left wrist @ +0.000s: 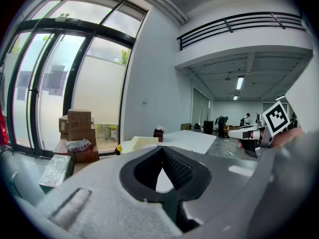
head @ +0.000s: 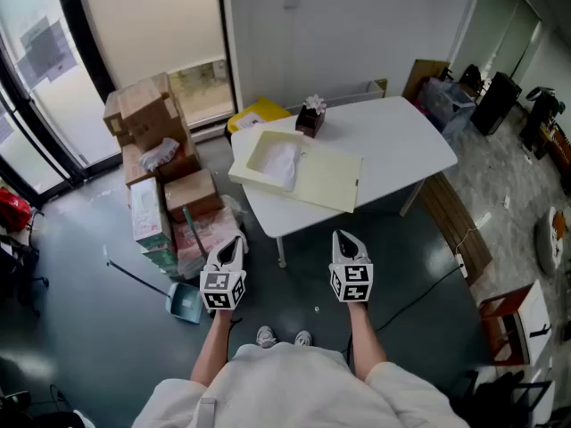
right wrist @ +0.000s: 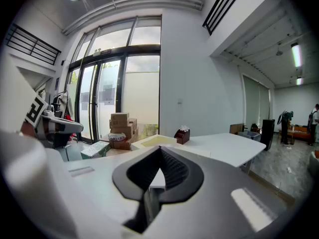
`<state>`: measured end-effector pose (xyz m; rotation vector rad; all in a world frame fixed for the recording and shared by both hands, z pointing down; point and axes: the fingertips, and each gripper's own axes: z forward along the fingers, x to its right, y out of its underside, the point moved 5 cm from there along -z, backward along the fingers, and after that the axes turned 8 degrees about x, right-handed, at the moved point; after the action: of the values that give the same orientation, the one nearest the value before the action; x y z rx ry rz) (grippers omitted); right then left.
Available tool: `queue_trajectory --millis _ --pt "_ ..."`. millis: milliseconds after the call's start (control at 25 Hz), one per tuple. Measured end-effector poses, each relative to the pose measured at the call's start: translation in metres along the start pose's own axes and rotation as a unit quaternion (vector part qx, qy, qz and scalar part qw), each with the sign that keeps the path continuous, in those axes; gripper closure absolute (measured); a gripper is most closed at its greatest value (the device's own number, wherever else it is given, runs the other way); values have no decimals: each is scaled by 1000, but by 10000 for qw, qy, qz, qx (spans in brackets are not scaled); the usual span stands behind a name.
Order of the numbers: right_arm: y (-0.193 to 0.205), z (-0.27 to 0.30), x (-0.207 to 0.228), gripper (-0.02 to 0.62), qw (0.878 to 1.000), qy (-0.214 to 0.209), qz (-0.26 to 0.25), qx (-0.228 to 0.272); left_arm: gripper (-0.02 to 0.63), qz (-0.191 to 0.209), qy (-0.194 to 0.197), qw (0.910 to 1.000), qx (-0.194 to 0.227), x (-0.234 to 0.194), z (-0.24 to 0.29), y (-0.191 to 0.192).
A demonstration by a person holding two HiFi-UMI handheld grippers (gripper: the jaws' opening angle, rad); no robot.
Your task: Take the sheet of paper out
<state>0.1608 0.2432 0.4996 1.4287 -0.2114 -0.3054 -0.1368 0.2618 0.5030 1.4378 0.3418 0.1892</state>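
Head view: I hold both tools out low over the floor (head: 107,346), short of the white surface's (head: 401,141) near edge. My left tool (head: 234,246) is closed, jaw tips meeting with nothing between them. My right tool (head: 346,239), near it at its 3 o'clock, is closed and empty too. Neither touches anything.

A cream box (head: 326,181) lies open at about 12 o'clock from my tools, on the surface's left end, with its lid folded flat toward 4 o'clock. The paper (head: 284,160), white and crumpled, lies inside the tray half, well apart from both tools. A dark tissue holder (head: 311,117) stands on the surface just beyond the box, at its 12 o'clock.

Stacked cartons (head: 152,123) sit on the floor at about 10 o'clock from my left tool, beside the surface. A dustpan (head: 186,303) lies near that tool at its 8 o'clock.

Both gripper views look level across the surface toward the box, each past jaws pressed together at the tips.
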Motion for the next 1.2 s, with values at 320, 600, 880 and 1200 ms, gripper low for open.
queue_trajectory --millis 320,600,880,1200 --pt "5 -7 2 595 10000 -63 -28 -23 603 19 13 10000 5 10 -1 2" --pt "5 -10 11 594 9999 -135 50 80 603 22 -32 10000 -7 21 -1 3" --pt "8 -15 22 594 9997 -181 -31 168 603 58 -144 9999 -29 38 -3 5" --pt "21 -18 39 594 9994 -321 -9 143 603 35 -246 9997 -81 62 0 18"
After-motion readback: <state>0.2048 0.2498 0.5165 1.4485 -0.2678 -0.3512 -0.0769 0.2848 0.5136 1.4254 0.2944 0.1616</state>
